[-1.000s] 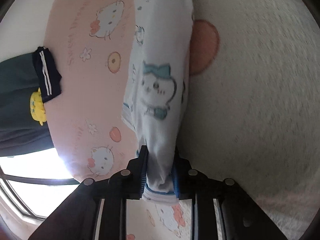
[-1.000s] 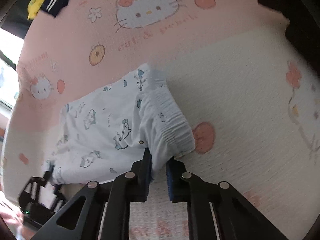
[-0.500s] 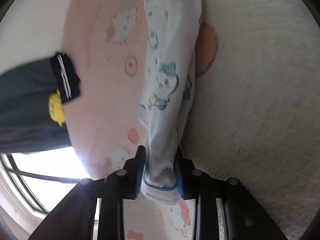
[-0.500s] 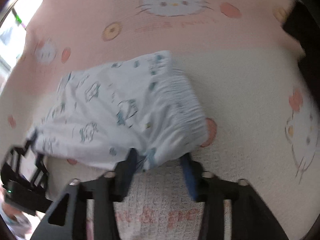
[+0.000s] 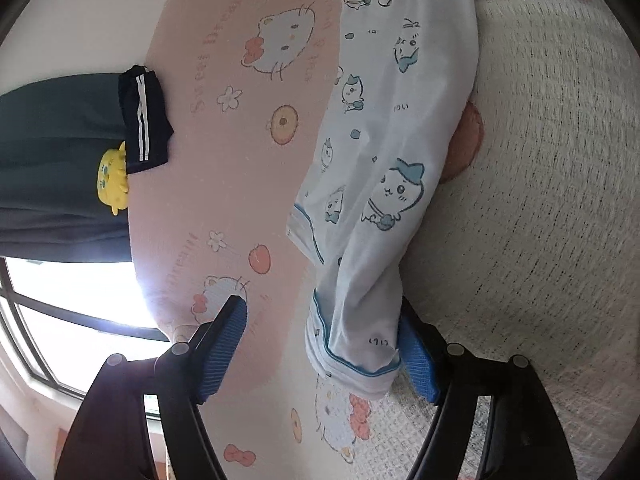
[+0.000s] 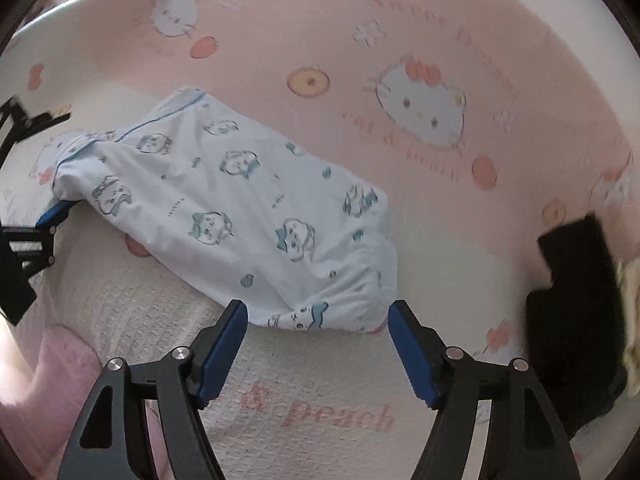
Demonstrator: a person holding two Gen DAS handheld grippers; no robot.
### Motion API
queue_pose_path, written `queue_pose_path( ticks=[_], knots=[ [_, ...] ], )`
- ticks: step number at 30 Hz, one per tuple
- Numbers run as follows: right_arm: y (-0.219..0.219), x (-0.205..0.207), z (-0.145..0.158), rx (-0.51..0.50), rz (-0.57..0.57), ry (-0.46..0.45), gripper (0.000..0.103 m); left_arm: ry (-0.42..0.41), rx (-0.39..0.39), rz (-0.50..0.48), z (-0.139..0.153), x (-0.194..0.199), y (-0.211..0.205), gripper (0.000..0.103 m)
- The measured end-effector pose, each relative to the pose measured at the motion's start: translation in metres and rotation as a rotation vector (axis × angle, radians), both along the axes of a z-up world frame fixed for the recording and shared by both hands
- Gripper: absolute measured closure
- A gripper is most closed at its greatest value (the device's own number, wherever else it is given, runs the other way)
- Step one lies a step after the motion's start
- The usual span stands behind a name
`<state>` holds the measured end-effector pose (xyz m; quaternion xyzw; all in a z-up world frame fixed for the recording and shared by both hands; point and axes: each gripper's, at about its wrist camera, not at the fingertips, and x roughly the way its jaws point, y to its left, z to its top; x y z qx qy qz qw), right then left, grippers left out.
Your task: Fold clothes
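Below me, a pink cartoon-cat sheet; window at lower left; a yellow toy at left.

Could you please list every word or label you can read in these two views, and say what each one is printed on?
"peach": pink letters on the cream part of the bedsheet, just ahead of the right gripper.
"Sweet Dream": pale letters on the pink part of the sheet, left wrist view.
Other pink lettering beside the cat faces on the sheet: too blurred to read.
Small dark marks on the light blue garment: too small to read.
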<state>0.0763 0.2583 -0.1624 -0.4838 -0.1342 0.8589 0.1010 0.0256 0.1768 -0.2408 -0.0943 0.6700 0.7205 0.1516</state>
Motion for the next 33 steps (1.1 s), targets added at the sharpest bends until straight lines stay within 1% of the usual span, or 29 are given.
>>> queue_pose_path(
  ticks=[4,8,9,11,14,16,18,20,22,25,28,30,33],
  knots=[
    [-0.020,-0.001,-0.004,0.083,0.088,0.006,0.030,-0.015,-0.004,-0.030,0.000,0.011,0.000,0.031],
    [-0.040,-0.001,-0.009,0.166,0.177,0.013,0.030,-0.031,0.008,-0.071,-0.001,0.020,0.000,0.031],
    [-0.043,-0.002,-0.011,0.171,0.205,0.016,0.030,-0.031,0.014,-0.074,-0.001,0.019,0.001,0.031],
    [-0.049,-0.002,-0.015,0.180,0.263,0.023,0.030,-0.032,0.034,-0.063,0.001,0.016,0.002,0.031],
    [-0.057,-0.009,-0.024,0.293,0.355,0.032,0.030,-0.058,0.050,-0.020,0.004,0.002,0.004,0.031],
    [-0.061,-0.013,-0.031,0.368,0.417,0.038,0.030,-0.059,0.048,0.002,0.006,-0.007,0.004,0.031],
    [-0.063,-0.017,-0.031,0.360,0.447,0.033,0.030,-0.070,0.040,0.013,0.006,-0.013,0.002,0.031],
    [-0.069,-0.019,-0.036,0.390,0.480,0.036,0.030,-0.077,0.032,0.018,0.006,-0.018,-0.001,0.031],
    [-0.076,-0.021,-0.041,0.420,0.512,0.039,0.030,-0.067,0.035,0.017,0.006,-0.021,-0.004,0.031],
    [-0.085,-0.024,-0.049,0.465,0.561,0.043,0.030,-0.058,0.032,-0.009,0.005,-0.023,-0.005,0.031],
    [-0.094,-0.027,-0.057,0.510,0.609,0.047,0.030,-0.008,0.008,-0.029,0.004,-0.025,-0.005,0.031],
    [-0.098,-0.031,-0.060,0.524,0.624,0.050,0.030,0.005,-0.006,-0.042,0.004,-0.024,-0.006,0.031],
    [-0.102,-0.039,-0.061,0.520,0.616,0.056,0.030,-0.033,0.004,-0.042,0.009,-0.022,-0.010,0.031]
  ],
)
